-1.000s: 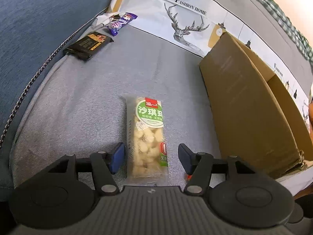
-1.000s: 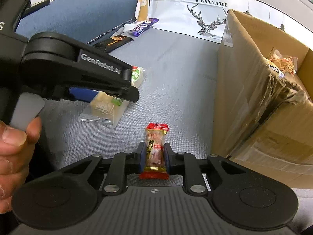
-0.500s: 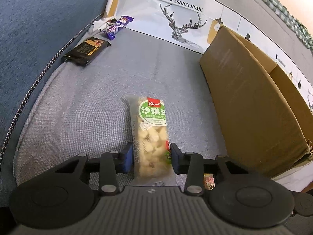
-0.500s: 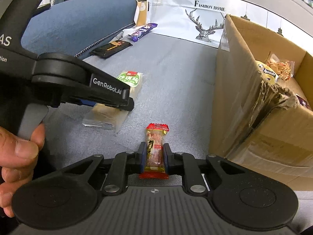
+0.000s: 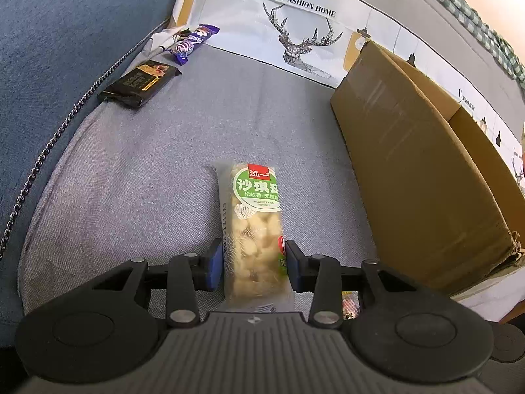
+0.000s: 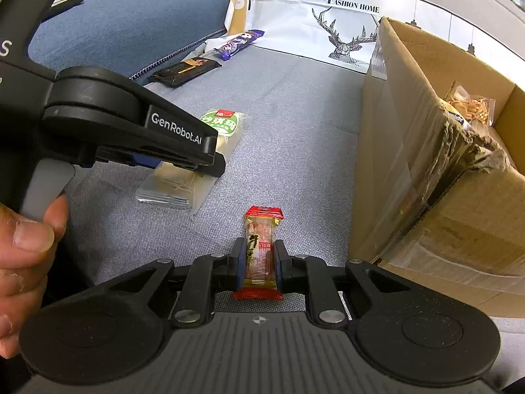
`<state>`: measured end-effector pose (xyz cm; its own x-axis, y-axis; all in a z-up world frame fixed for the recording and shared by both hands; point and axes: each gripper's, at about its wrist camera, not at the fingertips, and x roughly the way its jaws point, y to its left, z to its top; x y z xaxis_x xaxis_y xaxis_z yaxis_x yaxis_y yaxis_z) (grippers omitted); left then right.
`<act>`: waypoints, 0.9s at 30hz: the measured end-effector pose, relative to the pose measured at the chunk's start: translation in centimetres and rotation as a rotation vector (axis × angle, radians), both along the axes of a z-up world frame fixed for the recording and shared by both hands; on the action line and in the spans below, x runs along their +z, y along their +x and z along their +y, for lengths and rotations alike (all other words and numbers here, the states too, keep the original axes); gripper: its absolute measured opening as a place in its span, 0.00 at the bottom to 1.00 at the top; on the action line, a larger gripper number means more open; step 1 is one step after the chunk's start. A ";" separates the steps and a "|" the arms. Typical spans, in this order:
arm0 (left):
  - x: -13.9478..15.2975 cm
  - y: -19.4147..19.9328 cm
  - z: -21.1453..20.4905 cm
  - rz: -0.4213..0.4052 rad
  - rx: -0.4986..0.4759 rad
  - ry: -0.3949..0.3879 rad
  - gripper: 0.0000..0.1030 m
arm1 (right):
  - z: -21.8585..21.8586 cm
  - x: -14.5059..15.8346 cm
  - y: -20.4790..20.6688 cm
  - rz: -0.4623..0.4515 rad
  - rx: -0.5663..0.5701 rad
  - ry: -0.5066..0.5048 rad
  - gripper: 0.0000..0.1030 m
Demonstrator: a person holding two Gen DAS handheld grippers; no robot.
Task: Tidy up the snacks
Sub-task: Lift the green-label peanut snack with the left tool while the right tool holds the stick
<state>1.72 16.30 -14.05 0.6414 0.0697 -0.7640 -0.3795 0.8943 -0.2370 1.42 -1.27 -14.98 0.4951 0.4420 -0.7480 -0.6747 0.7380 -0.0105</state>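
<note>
My left gripper (image 5: 254, 264) is shut on a long clear snack pack with a green label (image 5: 254, 216), which lies on the grey sofa seat (image 5: 131, 180). The same pack shows in the right wrist view (image 6: 210, 144) under the left gripper's body (image 6: 131, 131). My right gripper (image 6: 260, 261) is shut on a small red snack packet (image 6: 261, 249), held just above the seat. An open cardboard box (image 6: 426, 151) stands to the right and holds several snacks (image 6: 469, 105). It also shows in the left wrist view (image 5: 416, 164).
A black snack bar (image 5: 139, 82) and a purple wrapper (image 5: 193, 42) lie at the seat's far left, next to the blue armrest (image 5: 65, 32). A white "Fashion Home" deer-print cover (image 5: 295, 26) lines the sofa back. A hand (image 6: 19, 246) holds the left gripper.
My left gripper has closed from wide open onto the green-label pack. My right gripper has kept its hold on the red packet and risen slightly toward the box.
</note>
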 end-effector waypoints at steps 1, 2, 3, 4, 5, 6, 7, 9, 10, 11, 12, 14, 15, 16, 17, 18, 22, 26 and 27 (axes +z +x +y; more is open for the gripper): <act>0.0 0.0 0.0 0.000 -0.001 0.002 0.42 | 0.0 0.0 0.0 0.000 0.000 0.000 0.17; 0.0 0.0 0.0 -0.001 -0.002 0.001 0.42 | 0.0 0.0 0.0 0.000 0.000 0.000 0.17; 0.0 0.0 0.0 -0.002 -0.002 0.000 0.42 | 0.0 0.0 0.0 0.000 0.000 -0.001 0.17; 0.0 0.0 0.0 -0.002 -0.002 -0.003 0.42 | 0.0 0.0 0.0 0.000 0.000 -0.001 0.17; 0.0 0.0 0.1 -0.003 -0.003 -0.005 0.42 | 0.0 0.0 0.0 0.000 0.000 -0.001 0.17; 0.0 0.0 0.1 -0.004 -0.003 -0.007 0.42 | 0.0 0.0 0.0 0.000 0.001 -0.001 0.17; 0.0 -0.1 0.1 -0.006 -0.004 -0.009 0.42 | 0.0 -0.1 -0.1 -0.001 0.001 -0.001 0.17; 0.0 -0.1 0.2 -0.010 -0.007 -0.014 0.41 | 0.1 -0.1 -0.1 -0.003 0.001 0.000 0.17; 0.0 -0.1 0.2 -0.013 -0.009 -0.016 0.41 | 0.1 -0.1 -0.1 -0.004 -0.001 0.001 0.17; 0.1 -0.2 0.2 -0.016 -0.011 -0.019 0.41 | 0.1 0.0 -0.1 -0.004 -0.002 0.003 0.17; 0.2 -0.2 0.2 -0.022 -0.014 -0.022 0.41 | 0.1 0.0 -0.1 -0.006 -0.003 0.006 0.17; 0.4 -0.4 0.1 -0.036 -0.018 -0.027 0.41 | -0.1 0.2 -0.1 -0.012 -0.005 0.018 0.17; 0.5 -0.5 0.1 -0.046 -0.020 -0.030 0.41 | -0.2 0.3 -0.1 -0.014 -0.007 0.026 0.17; 0.6 -0.6 0.1 -0.054 -0.021 -0.034 0.41 | -0.3 0.5 -0.2 -0.015 -0.007 0.036 0.17; 0.7 -0.7 0.1 -0.063 -0.022 -0.038 0.41 | -0.4 0.7 -0.2 -0.019 -0.007 0.046 0.17; 0.9 -0.9 0.1 -0.073 -0.022 -0.042 0.41 | -0.5 1.0 -0.3 -0.022 -0.005 0.054 0.17; 1.4 -1.3 0.2 -0.108 -0.018 -0.056 0.41 | -0.7 2.1 -0.7 -0.047 0.011 0.092 0.17; 2.1 -1.9 0.4 -0.148 -0.011 -0.064 0.41 | -1.0 3.1 -1.0 -0.065 0.020 0.127 0.17; 2.3 -2.2 0.4 -0.158 -0.012 -0.062 0.41 | -1.1 3.4 -1.0 -0.067 0.021 0.137 0.17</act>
